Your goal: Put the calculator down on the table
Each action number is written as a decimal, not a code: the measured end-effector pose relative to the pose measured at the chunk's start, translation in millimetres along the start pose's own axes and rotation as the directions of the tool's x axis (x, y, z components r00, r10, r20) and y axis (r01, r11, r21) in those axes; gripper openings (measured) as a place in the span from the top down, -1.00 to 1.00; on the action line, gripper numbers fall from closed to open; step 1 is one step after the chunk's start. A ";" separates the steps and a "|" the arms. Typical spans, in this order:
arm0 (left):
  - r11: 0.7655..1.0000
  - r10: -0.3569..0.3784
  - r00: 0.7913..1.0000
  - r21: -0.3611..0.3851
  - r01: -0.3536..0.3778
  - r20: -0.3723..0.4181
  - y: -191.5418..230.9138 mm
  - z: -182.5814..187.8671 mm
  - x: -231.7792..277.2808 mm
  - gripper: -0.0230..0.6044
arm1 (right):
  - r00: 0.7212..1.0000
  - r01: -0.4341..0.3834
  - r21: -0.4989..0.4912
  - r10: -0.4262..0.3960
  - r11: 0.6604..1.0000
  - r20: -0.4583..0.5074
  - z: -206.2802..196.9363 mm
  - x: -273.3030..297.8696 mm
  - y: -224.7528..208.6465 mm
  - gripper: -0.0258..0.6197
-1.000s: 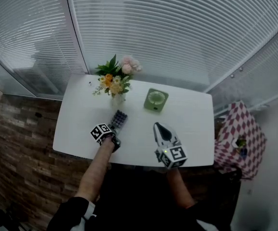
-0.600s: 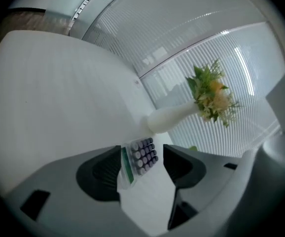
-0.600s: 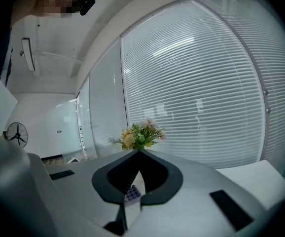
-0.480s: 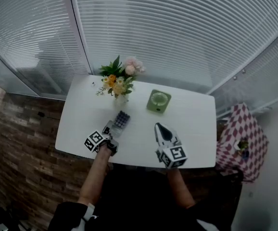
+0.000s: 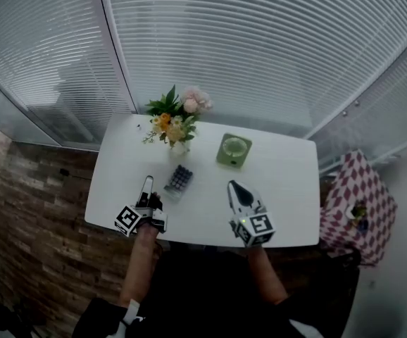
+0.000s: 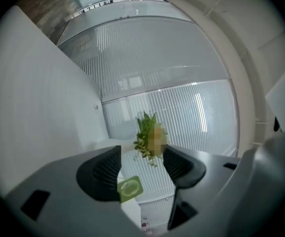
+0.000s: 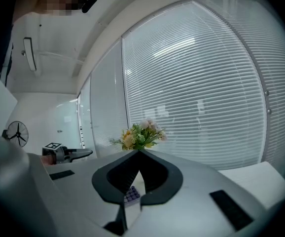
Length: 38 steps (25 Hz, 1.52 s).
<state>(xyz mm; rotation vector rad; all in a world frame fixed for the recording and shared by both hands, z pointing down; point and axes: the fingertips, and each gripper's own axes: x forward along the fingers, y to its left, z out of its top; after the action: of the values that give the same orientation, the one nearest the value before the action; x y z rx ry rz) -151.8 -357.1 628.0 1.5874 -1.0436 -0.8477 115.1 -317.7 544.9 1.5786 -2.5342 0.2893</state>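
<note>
The calculator [image 5: 179, 180] lies flat on the white worktop [image 5: 281, 182]. Nothing holds it. The left gripper [image 5: 148, 187] is at its 8 o'clock. Its jaws have just been opening and are wide apart, with nothing between them. The right gripper [image 5: 232, 186] is at 3 o'clock, and its jaws are closed on nothing. The flowers [image 5: 174, 115] stand at 12 o'clock.

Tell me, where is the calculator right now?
In the head view, the calculator lies flat on the white table, left of the middle, just nearer the person than the flowers and left of the green square thing.
</note>
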 end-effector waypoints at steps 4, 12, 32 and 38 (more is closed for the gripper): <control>0.998 -0.061 0.998 -0.007 0.061 0.025 -28.5 9.9 -1.4 0.14 | 1.000 0.001 0.002 -0.001 1.000 -0.005 -1.9 1.7 1.0 0.90; 0.997 -0.075 0.994 0.028 0.073 0.075 -43.1 37.6 -14.8 0.14 | 1.000 -0.003 0.016 0.003 1.000 -0.004 -5.4 4.0 0.8 0.90; 0.749 0.004 1.000 0.663 -0.005 0.003 -79.1 54.2 -37.9 0.14 | 1.000 0.015 -0.009 -0.015 1.000 0.000 11.5 1.6 4.3 0.90; 0.376 0.041 0.996 0.925 0.056 -0.078 -118.0 34.7 -42.3 0.14 | 1.000 -0.007 -0.017 0.007 1.000 0.014 9.0 -3.4 7.2 0.90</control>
<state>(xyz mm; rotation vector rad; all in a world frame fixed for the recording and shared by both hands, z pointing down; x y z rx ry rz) -173.8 -317.1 506.2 2.5446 -1.5945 -0.0687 109.9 -313.7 534.7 1.5715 -2.5466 0.2571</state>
